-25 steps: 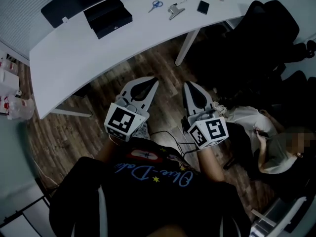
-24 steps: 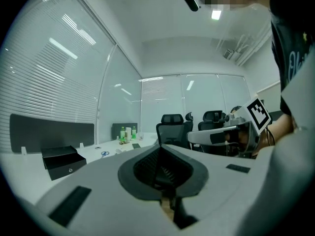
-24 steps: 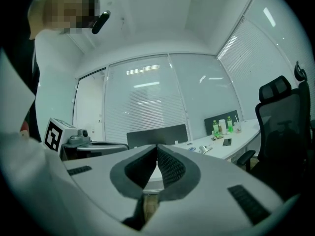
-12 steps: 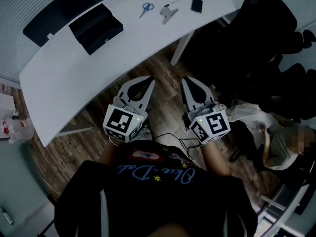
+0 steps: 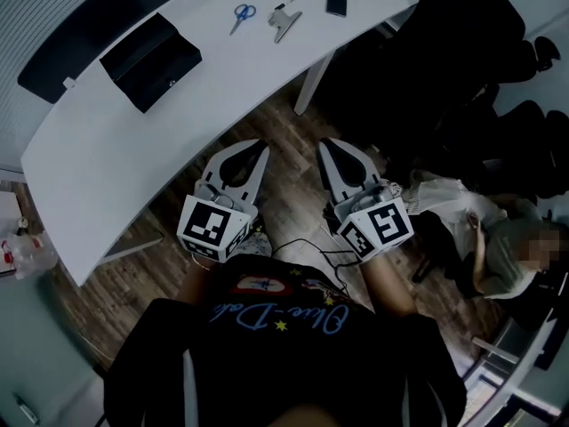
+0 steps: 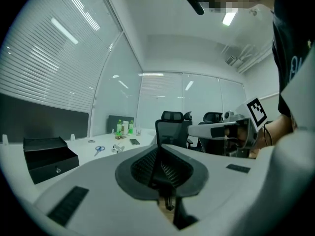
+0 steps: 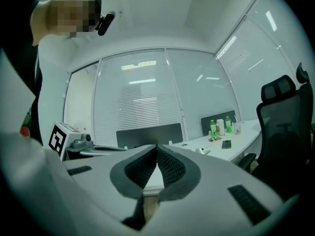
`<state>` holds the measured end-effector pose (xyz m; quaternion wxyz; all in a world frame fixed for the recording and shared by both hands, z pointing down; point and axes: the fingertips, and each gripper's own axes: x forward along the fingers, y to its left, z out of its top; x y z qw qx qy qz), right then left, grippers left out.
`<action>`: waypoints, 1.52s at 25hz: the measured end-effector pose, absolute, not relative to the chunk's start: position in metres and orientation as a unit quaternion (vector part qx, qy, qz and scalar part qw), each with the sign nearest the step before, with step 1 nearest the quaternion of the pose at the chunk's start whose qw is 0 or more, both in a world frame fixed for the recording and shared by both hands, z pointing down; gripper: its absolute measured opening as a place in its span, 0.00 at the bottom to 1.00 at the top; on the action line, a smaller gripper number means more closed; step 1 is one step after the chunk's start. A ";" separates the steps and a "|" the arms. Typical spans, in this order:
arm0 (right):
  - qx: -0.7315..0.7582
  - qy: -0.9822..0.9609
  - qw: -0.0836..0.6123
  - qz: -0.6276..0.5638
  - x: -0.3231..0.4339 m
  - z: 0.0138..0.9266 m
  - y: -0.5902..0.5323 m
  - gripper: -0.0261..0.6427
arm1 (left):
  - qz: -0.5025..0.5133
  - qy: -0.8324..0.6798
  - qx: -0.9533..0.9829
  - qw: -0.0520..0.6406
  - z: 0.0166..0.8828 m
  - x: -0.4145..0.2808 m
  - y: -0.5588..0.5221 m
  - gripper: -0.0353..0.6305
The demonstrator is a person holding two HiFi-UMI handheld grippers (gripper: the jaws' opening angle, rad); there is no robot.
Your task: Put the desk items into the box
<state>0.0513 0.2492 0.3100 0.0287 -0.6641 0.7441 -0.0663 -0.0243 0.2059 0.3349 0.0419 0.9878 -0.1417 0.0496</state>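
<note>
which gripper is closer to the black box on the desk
Left. In the head view the left gripper hangs below and right of the black box, off the desk; the right gripper is further right.

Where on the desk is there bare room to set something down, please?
The widest free patch is the left end of the white curved desk, between the black rectangular box and the near edge. A narrower gap separates box and blue-handled scissors. Beyond, silver clip and black phone crowd it.
</note>
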 end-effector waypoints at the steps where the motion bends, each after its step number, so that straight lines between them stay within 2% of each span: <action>1: -0.663 0.745 0.029 -0.069 0.051 0.313 0.247 0.06 | 0.050 -0.141 0.988 0.044 0.336 -0.023 0.204 0.07; 16: -0.682 0.728 0.027 -0.071 0.057 0.308 0.213 0.06 | 0.051 -0.108 0.992 0.042 0.331 -0.005 0.159 0.07; 25: -0.695 0.713 0.021 -0.088 0.082 0.317 0.211 0.06 | 0.061 -0.085 0.993 0.056 0.341 0.022 0.159 0.08; 28: -0.689 0.719 0.023 -0.082 0.098 0.314 0.204 0.06 | 0.061 -0.092 0.992 0.058 0.340 0.035 0.155 0.15; 38: -0.666 0.741 0.048 -0.074 0.151 0.307 0.170 0.06 | 0.058 -0.125 0.989 0.047 0.326 0.083 0.123 0.15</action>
